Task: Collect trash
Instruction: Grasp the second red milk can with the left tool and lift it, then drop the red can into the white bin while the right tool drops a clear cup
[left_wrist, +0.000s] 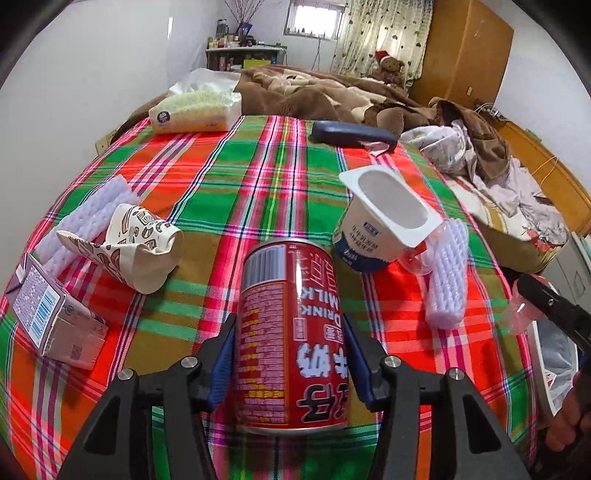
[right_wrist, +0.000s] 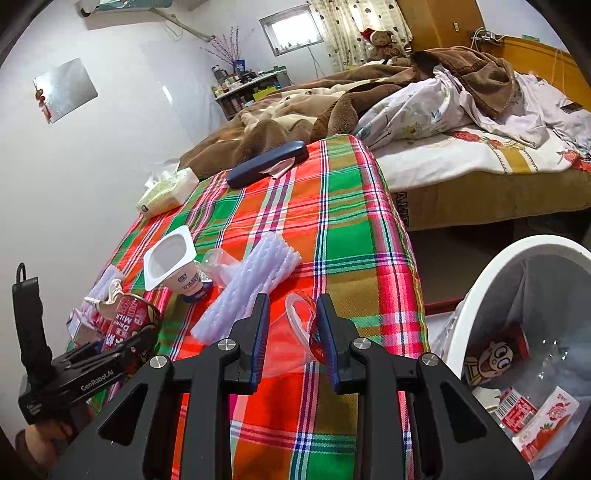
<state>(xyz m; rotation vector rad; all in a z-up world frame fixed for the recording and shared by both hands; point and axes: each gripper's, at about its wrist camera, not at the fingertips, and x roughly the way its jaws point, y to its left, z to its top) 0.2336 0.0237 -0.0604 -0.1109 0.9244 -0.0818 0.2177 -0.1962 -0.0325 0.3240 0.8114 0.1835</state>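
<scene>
My left gripper (left_wrist: 290, 328) is shut on a red milk drink can (left_wrist: 291, 336), held over the plaid table (left_wrist: 236, 173); the can also shows in the right wrist view (right_wrist: 135, 321). My right gripper (right_wrist: 291, 314) is shut on a clear plastic cup (right_wrist: 291, 332) above the table's right part. A white trash bin (right_wrist: 484, 280) lined with a bag stands to the right and holds several cartons. A white yogurt cup (left_wrist: 380, 218), a crumpled paper cup (left_wrist: 136, 243), a purple carton (left_wrist: 51, 314) and white foam netting (left_wrist: 447, 273) lie on the table.
A tissue pack (left_wrist: 197, 107) and a dark blue case (left_wrist: 354, 134) lie at the table's far edge. More foam netting (left_wrist: 92, 214) lies at the left. A bed with brown blankets (right_wrist: 332, 107) stands behind. The table's right edge drops to the floor near the bin.
</scene>
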